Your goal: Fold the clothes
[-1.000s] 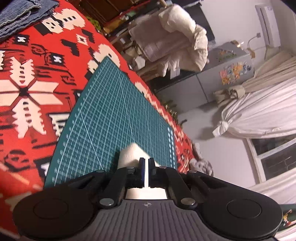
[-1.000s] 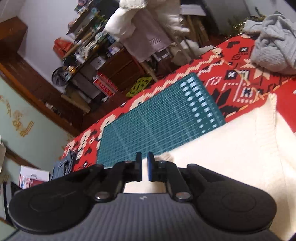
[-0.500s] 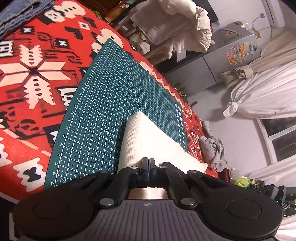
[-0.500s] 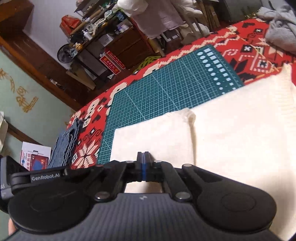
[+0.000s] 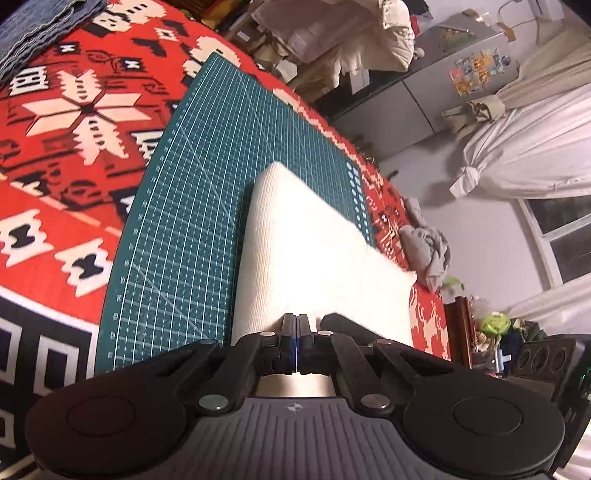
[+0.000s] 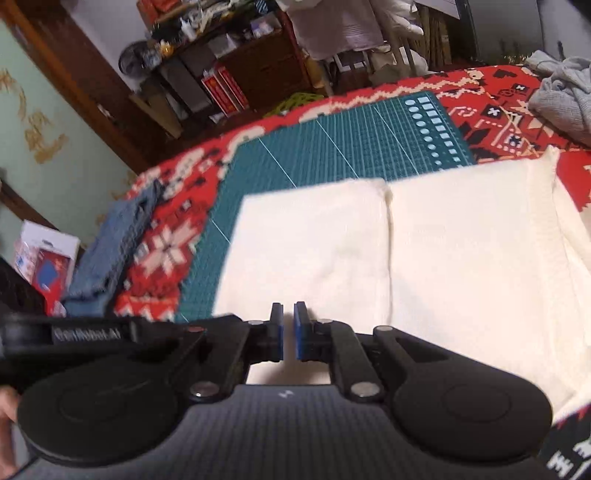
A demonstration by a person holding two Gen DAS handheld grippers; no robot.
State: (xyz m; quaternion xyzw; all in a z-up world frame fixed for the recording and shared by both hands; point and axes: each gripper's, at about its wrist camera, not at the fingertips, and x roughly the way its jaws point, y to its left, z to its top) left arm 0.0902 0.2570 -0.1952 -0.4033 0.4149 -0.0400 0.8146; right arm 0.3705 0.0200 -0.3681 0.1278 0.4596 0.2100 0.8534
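From the left wrist camera I see my left hand-held gripper [image 5: 296, 332] with its jaws pressed together; the cream fabric passes right under the tips, but I cannot tell whether any of it is pinched between them. The cream knit garment [image 5: 314, 251] lies folded on the green cutting mat [image 5: 207, 177], one edge running past the mat onto the red patterned blanket [image 5: 74, 122]. This view alone gives me the room's far side: a grey fridge [image 5: 476, 66] with stickers too small to read, white tied-back curtains [image 5: 524, 147] and a window. A crumpled grey garment [image 5: 424, 247] sits on the blanket beyond the cream one, and folded denim [image 5: 40, 26] lies at the top left corner. The mat's edge carries ruler numbers, too fine to read.

From the right wrist camera, my right hand-held gripper [image 6: 289, 330] is slightly released, a narrow gap showing between its blue pads [image 6: 300, 332], nothing in it, hovering at the near edge of the cream knit garment [image 6: 424, 258]. Here I can see what the other view hides: the garment lies in two flat panels side by side with a seam-like fold between them. The green cutting mat [image 6: 351, 140] shows beyond it. The folded denim [image 6: 110, 251] sits off to the left on the red patterned blanket [image 6: 166, 251], the grey garment [image 6: 565, 96] at the upper right. The other gripper's body [image 6: 88, 334] enters at the left, blurred lettering reading roughly "GenRobot.AI". A cluttered wooden shelf [image 6: 229, 66] stands behind; its box labels are unreadable.
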